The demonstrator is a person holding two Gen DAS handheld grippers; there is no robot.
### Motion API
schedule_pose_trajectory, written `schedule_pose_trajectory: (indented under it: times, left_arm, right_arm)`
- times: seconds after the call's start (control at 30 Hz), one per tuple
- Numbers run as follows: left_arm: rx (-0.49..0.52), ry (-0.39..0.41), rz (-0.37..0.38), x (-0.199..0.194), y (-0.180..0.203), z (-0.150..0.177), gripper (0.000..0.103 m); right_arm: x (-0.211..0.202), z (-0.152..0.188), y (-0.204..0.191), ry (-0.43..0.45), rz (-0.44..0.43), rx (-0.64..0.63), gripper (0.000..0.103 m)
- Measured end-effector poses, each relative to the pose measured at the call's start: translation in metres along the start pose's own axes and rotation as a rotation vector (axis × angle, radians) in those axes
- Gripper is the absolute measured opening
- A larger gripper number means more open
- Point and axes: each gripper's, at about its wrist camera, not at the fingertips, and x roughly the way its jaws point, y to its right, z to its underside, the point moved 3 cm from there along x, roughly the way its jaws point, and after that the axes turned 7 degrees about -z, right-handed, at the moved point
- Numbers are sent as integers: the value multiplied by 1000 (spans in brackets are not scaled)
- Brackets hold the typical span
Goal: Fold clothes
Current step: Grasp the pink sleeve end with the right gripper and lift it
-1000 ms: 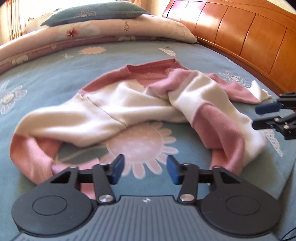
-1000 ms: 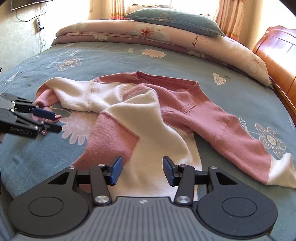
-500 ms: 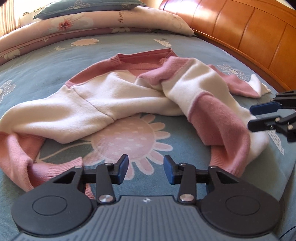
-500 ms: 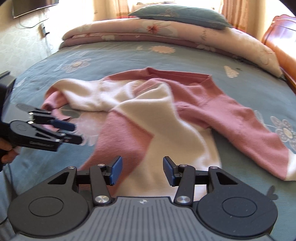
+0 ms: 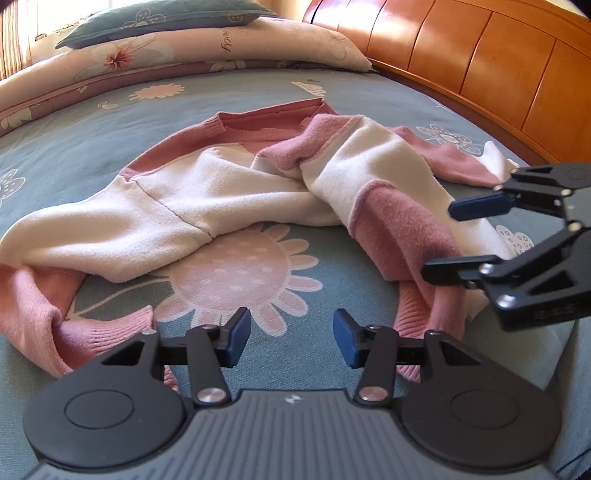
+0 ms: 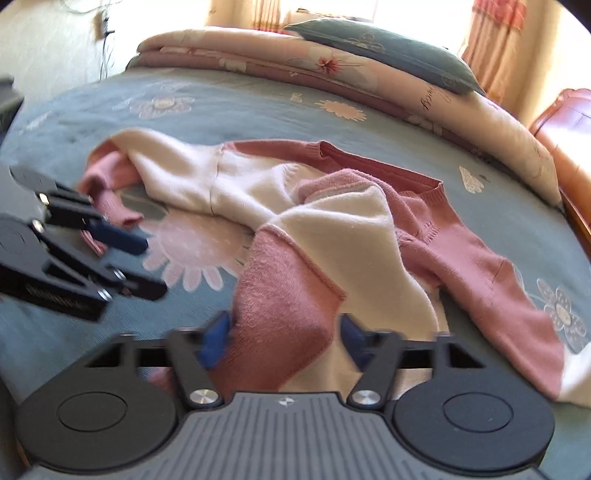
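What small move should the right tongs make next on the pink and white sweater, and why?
Probably finish closing. The right tongs are closing with the sweater's pink hem part between their jaws; whether the pads already press it is unclear. The sweater lies crumpled on the bed, so a firm hold should come before any pull. The left tongs hold nothing.

Sweater [image 5: 236,206] crumpled mid-bed on bedspread [image 5: 92,140]; folded quilt [image 5: 207,55] behind it, pillow [image 5: 159,18] on top. Headboard [image 5: 480,62] along right. Left gripper [image 5: 291,339] before sweater; right gripper [image 6: 284,343] astride its hem.
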Motion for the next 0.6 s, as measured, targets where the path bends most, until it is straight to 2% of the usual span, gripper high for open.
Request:
schedule_pose_trajectory:
  times: [0.03, 0.1, 0.4, 0.6]
  left_arm:
    - [2, 1, 2, -1, 0, 0, 50]
    - [7, 2, 5, -2, 1, 1, 52]
    - [28, -1, 15, 0, 10, 1, 54]
    - [47, -7, 29, 0, 15, 1, 54]
  right_arm:
    - [0, 1, 5, -6, -9, 5, 16]
    - [-7, 1, 17, 3, -1, 17, 13]
    - [-40, -8, 103, 41, 237, 41, 13]
    - [-18, -5, 156, -25, 346, 85, 15]
